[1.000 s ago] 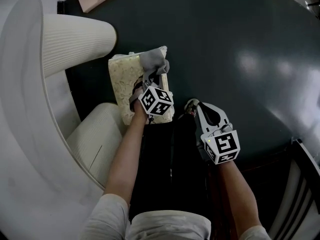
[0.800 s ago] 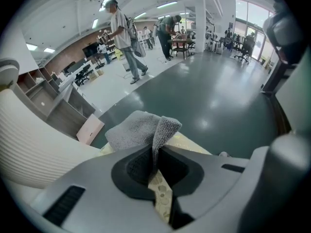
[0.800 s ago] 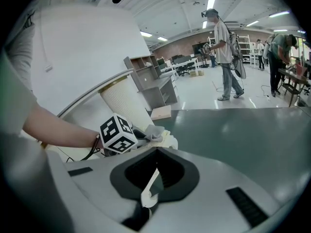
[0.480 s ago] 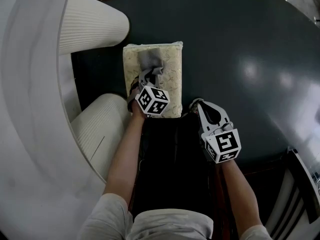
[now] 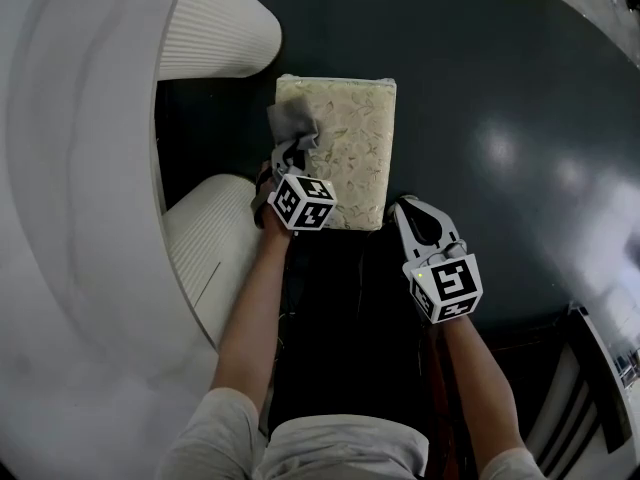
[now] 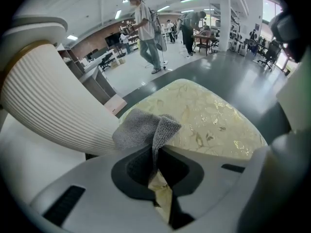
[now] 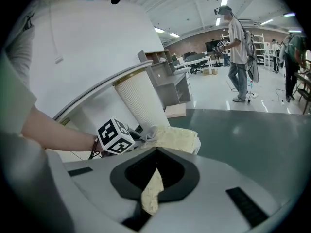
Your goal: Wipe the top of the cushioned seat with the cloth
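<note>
Dark, glossy floor (image 5: 480, 68) surrounds the work, with white ribbed furniture (image 5: 215, 28) curving off to the left of both grippers. Nearest the person, the right gripper (image 5: 402, 208) has its jaws drawn together on a cream sliver, which appears to be fabric at the near right corner of the cushioned seat (image 5: 350, 138), as if to steady it. Further out, the left gripper (image 5: 290, 148) is clamped on a fold of the grey cloth (image 5: 292, 123), and the rest of the cloth bunches just ahead of its jaws on the seat's left edge. The seat's long axis runs straight away from the jaws. Most of its patterned top lies to the right of the left jaws and beyond them, so I judge the coming stroke has to travel rightward or outward, and the left hand is the one placed for it. Half a second ago the cloth sat further in from that left edge and closer to the far edge; it has since slid left and slightly nearer.
</note>
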`<state>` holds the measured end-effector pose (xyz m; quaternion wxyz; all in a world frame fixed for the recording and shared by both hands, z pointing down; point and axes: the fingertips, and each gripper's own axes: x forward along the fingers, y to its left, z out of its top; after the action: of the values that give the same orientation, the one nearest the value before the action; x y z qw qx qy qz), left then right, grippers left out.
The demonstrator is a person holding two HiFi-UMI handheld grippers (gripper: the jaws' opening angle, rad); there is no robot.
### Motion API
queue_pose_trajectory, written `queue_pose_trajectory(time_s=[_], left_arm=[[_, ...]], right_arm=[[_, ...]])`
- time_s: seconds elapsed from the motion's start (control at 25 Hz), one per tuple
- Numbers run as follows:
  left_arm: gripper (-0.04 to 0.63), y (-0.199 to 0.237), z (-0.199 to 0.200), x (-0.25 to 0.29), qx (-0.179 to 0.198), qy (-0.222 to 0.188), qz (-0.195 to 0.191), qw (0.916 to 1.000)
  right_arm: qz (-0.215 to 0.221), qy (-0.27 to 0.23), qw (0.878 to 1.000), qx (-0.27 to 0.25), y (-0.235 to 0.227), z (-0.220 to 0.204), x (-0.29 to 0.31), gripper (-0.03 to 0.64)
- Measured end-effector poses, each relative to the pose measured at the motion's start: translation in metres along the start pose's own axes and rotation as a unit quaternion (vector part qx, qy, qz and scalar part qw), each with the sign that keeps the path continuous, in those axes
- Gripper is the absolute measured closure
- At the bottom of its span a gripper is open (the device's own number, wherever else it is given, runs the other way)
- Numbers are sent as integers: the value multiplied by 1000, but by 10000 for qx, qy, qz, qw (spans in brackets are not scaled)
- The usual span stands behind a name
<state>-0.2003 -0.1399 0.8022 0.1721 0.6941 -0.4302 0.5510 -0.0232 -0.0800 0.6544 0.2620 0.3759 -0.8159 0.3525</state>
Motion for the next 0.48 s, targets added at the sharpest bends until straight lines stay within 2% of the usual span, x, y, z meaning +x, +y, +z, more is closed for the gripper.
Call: queue_pose_trajectory(time_s=[0.24, 0.48], left_arm=[[568, 0, -13, -1, 90, -29, -72, 9999], [568, -21, 3, 2, 323, -197, -173, 9991]], right_arm=[[-155, -137, 9997, 126, 14, 8, 2, 607], [-192, -159, 9995, 192, 13, -4, -5, 607]])
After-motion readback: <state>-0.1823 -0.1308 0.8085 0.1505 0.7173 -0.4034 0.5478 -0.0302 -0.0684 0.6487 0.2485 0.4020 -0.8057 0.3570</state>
